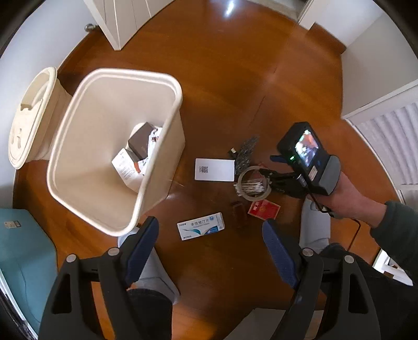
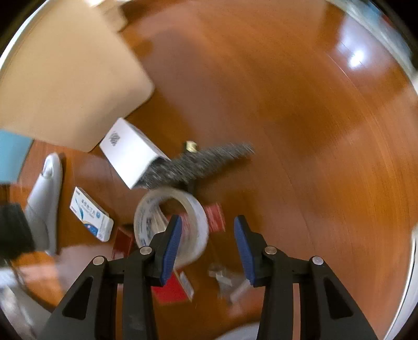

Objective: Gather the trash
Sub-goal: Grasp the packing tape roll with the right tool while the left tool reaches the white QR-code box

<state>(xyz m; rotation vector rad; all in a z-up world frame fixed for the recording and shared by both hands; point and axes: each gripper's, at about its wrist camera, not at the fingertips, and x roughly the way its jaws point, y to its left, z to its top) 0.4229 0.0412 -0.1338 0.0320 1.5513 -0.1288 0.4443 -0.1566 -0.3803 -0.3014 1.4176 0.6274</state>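
Note:
A cream trash bin stands on the wooden floor with boxes and paper inside. Trash lies beside it: a white card box, a blue-white medicine box, a tape roll with cotton swabs in it, a red packet and a grey scouring pad. My left gripper is open and empty above the medicine box. My right gripper is open, low over the tape roll; its left finger sits at the roll's rim. The right gripper also shows in the left wrist view.
The bin's lid leans against the wall at left. A teal box stands at lower left. White cupboards and a radiator ring the floor. My slippers are near the trash.

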